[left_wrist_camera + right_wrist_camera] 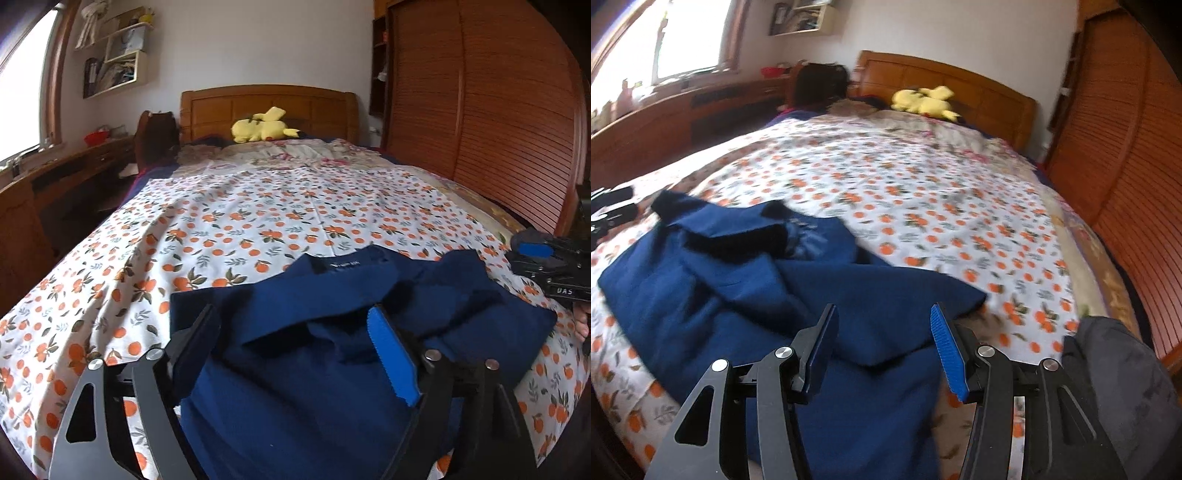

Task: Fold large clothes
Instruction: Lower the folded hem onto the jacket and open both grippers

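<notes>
A big blue garment (332,332) lay bunched up on the bed (258,206), on the sheet with oranges. The left claw (295,332) was spread wide over it. The right claw (882,332) was spread too, pinching nothing.

A navy garment (332,332) lies rumpled and partly folded on the bed.

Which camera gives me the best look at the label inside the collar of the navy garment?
The left wrist view. There the small label sits sharp on the collar band of the navy garment, though its lettering is too small to read. The right wrist view shows the same garment, but the collar area is motion-blurred and the label only a pale smear.
</notes>
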Action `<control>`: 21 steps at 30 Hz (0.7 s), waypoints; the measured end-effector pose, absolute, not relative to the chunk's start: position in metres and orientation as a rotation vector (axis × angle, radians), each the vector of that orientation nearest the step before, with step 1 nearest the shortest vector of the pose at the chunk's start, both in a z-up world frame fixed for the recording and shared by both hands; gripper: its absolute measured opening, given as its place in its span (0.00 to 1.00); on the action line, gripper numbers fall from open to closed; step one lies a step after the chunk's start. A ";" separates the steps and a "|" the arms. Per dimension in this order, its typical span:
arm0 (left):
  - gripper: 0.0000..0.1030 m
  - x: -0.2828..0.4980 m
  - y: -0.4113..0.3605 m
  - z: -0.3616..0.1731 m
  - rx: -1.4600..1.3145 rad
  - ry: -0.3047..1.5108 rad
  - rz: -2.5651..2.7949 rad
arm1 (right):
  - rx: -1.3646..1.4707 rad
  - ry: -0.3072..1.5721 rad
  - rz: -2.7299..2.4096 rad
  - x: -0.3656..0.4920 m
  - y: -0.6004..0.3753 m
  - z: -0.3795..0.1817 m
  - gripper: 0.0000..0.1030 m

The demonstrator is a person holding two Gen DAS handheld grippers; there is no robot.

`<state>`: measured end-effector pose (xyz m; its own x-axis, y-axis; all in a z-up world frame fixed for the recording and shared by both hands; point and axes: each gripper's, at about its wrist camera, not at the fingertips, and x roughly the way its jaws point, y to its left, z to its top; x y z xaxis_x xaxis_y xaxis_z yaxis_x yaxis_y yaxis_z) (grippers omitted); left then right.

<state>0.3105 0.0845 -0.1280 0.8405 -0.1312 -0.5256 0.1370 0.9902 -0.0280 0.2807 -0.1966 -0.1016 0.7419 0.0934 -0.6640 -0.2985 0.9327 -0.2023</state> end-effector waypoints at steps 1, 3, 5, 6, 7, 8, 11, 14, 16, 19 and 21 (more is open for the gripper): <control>0.86 0.308 0.083 -0.129 0.013 0.550 -0.151 | -0.317 0.714 0.236 0.280 -0.189 -0.105 0.48; 0.88 0.304 0.084 -0.132 0.008 0.549 -0.163 | -0.329 0.729 0.258 0.281 -0.178 -0.111 0.48; 0.90 0.299 0.083 -0.135 0.007 0.551 -0.175 | -0.337 0.749 0.267 0.282 -0.171 -0.119 0.46; 0.90 0.296 0.083 -0.138 0.011 0.554 -0.184 | -0.342 0.764 0.270 0.283 -0.168 -0.123 0.44; 0.90 0.295 0.083 -0.138 0.013 0.554 -0.187 | -0.347 0.777 0.271 0.284 -0.166 -0.127 0.42; 0.90 0.294 0.083 -0.139 0.017 0.555 -0.192 | -0.355 0.789 0.266 0.285 -0.165 -0.131 0.41; 0.90 0.288 0.084 -0.142 0.019 0.556 -0.206 | -0.379 0.849 0.258 0.293 -0.165 -0.142 0.19; 0.90 0.284 0.086 -0.142 0.013 0.555 -0.215 | -0.400 0.891 0.256 0.305 -0.164 -0.148 0.01; 0.90 0.283 0.089 -0.142 0.011 0.554 -0.217 | -0.424 0.853 0.246 0.315 -0.158 -0.138 0.01; 0.90 0.285 0.096 -0.141 0.001 0.558 -0.215 | -0.437 0.792 0.236 0.334 -0.148 -0.118 0.01; 0.90 0.287 0.100 -0.141 -0.012 0.565 -0.218 | -0.460 0.754 0.230 0.350 -0.135 -0.105 0.01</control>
